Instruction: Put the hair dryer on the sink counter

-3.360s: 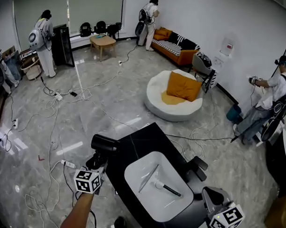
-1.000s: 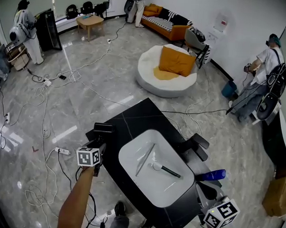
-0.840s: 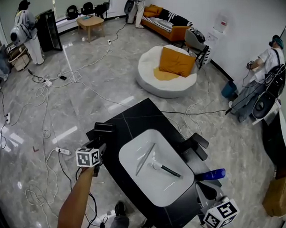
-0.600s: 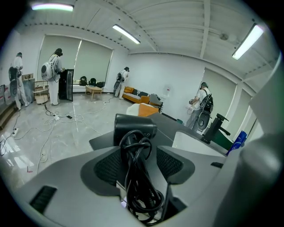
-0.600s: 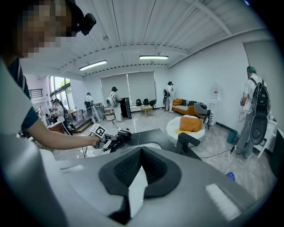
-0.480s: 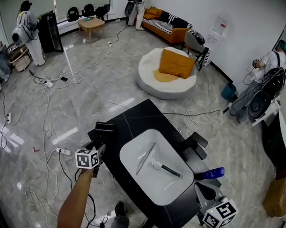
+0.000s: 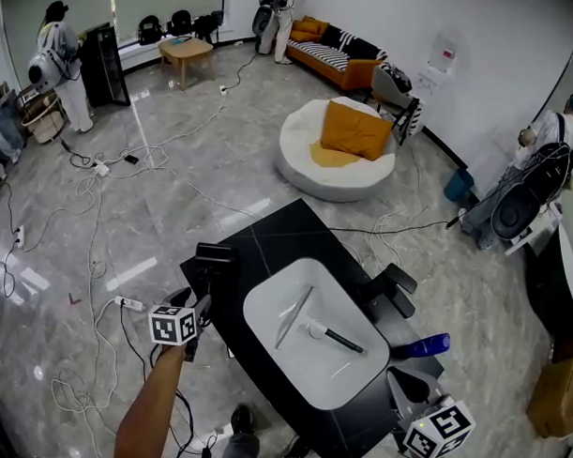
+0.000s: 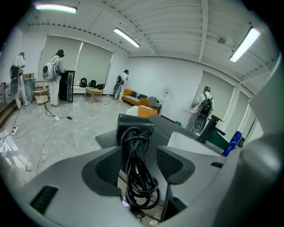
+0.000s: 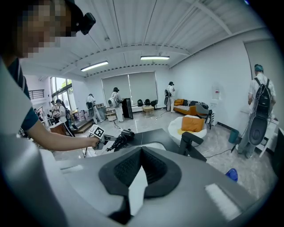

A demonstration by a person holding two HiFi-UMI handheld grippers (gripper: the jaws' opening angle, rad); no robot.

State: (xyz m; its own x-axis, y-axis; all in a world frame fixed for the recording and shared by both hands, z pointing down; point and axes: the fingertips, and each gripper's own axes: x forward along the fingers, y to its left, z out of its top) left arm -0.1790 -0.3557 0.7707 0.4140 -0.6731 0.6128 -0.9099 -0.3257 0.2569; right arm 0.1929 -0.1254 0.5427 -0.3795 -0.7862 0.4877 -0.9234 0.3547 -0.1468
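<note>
The black hair dryer [image 7: 213, 258] lies on the left corner of the black sink counter [image 7: 277, 242], its cord wound round the handle. My left gripper [image 7: 198, 301] is just behind it, at the counter's edge. In the left gripper view the corded handle [image 8: 138, 173] stands between the pads [image 8: 108, 166] with a gap on each side, so the left gripper [image 8: 140, 165] is open. My right gripper [image 7: 401, 376] hovers over the counter's near right corner. Its pads [image 9: 128, 166] meet at the tips with nothing in them.
A white basin [image 7: 291, 360] with a dark-handled brush [image 7: 334, 339] fills the counter's middle. Behind it are a black faucet [image 7: 389, 288] and a blue bottle [image 7: 421, 346]. Cables [image 7: 97, 292] trail over the floor on the left. People stand along the far walls.
The dryer, earlier held beyond the counter's left edge, now rests on the corner. During the last second my left gripper has drawn back a little toward me.
</note>
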